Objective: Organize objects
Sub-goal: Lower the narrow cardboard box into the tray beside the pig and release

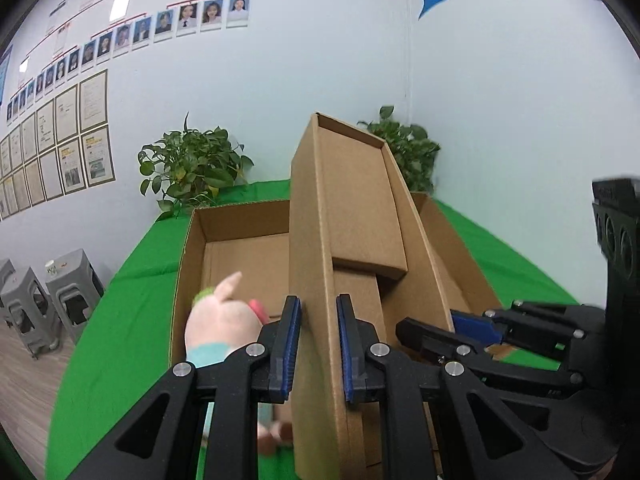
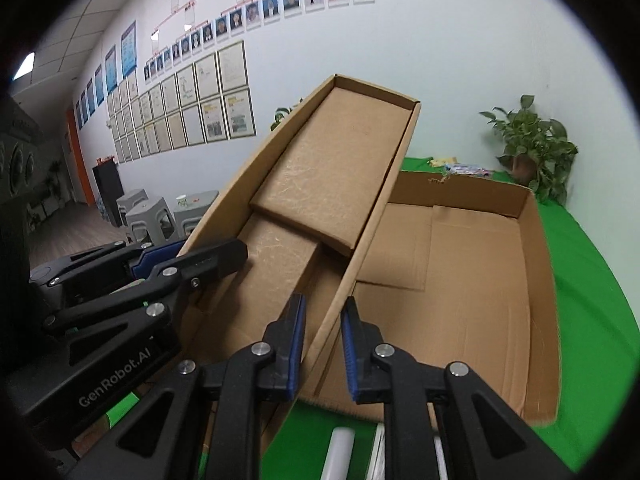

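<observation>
Green-covered table (image 1: 132, 256) bearing an open cardboard box (image 2: 536, 280), above which a narrower cardboard tray (image 1: 312, 240) is held tilted, far end raised. Left hand-held gripper (image 1: 318, 344) is clamped narrow on the tray's left wall; right hand-held gripper (image 2: 323, 344) is clamped narrow on its right wall. Step in hand, as judged: carrying the tray two-handed over the box. The next move calls for both grips to travel together, level, so the loose cardboard insert (image 2: 332, 184) does not slide. Only the left view shows a pink plush toy (image 1: 224, 320), apparently inside the box; only the right view shows a white cylinder (image 2: 340, 456) on the table
</observation>
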Available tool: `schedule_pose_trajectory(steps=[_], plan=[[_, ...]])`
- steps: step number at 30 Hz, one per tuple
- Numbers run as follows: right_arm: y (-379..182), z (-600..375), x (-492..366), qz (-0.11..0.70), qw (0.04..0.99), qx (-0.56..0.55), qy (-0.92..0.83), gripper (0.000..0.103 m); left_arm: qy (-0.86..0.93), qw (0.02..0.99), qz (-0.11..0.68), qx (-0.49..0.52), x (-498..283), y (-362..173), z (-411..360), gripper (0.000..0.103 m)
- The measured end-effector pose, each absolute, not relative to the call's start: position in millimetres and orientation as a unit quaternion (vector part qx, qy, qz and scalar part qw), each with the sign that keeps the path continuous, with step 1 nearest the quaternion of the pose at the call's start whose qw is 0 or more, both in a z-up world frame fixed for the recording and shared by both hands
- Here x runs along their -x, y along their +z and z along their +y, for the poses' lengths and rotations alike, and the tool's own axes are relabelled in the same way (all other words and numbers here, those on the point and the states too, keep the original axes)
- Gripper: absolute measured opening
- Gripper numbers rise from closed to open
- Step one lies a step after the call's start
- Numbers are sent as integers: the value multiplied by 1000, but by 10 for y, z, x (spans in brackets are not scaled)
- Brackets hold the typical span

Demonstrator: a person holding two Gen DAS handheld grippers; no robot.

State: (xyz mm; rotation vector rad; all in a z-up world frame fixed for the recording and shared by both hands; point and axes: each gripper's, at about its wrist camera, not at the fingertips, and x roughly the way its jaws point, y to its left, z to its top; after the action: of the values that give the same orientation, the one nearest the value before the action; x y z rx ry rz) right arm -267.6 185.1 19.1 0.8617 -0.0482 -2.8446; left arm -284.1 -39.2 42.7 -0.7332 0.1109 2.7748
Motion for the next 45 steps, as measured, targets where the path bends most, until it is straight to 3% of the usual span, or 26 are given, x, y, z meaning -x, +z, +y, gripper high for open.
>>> schedule_pose_trajectory(steps=[8, 17, 23, 30, 45], plan=[[-183, 1807, 3343, -11, 92, -367, -925, 15, 938, 105, 52, 328, 3745, -59, -389, 12], [-615, 1791, 3612, -23, 90, -439, -894, 13, 908, 81, 74, 405, 4195, -718, -343, 12], [-747, 1767, 3624, -17, 73, -457, -886, 8, 902, 104, 43, 417, 3976, -829, -419, 21], [-828, 1632, 3567, 6, 31, -464, -885, 8, 919, 97, 20, 382, 3505, -568, -682, 33], [-770, 1456, 3461, 44, -4, -463, -885, 7, 940, 56, -11, 336, 2570, -458, -917, 34]])
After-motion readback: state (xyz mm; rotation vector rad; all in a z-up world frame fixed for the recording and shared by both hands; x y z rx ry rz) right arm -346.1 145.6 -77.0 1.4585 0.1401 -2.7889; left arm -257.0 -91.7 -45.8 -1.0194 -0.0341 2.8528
